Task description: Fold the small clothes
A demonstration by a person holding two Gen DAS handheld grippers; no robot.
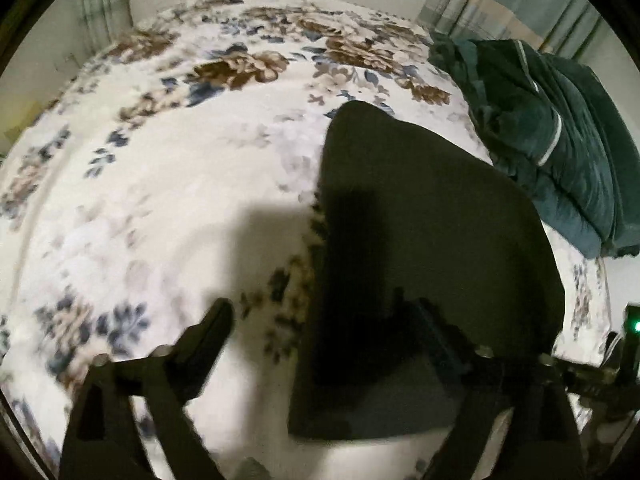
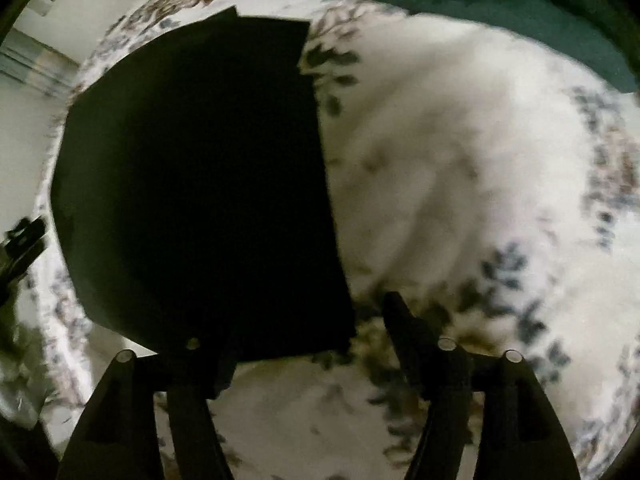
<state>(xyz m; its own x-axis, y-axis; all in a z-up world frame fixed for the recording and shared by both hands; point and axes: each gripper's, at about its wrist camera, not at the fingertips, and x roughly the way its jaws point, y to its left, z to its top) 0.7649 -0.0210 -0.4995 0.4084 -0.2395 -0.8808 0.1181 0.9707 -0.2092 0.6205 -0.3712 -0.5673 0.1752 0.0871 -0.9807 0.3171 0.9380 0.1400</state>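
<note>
On the white blanket with brown and blue flower print (image 1: 168,184) lies a dark, flat, folded piece of cloth (image 1: 420,216), smooth and with straight edges. Left gripper (image 1: 316,320): jaws spread wide, gripping nothing; one finger is over bare blanket, the other over the cloth's near part. Right gripper (image 2: 308,328): jaws apart, nothing pinched, poised over the cloth's near right corner; contact cannot be told. Beyond the cloth, well apart, a crumpled dark green quilted cover with a pale stripe (image 1: 560,140) rests at the blanket's far edge
</note>
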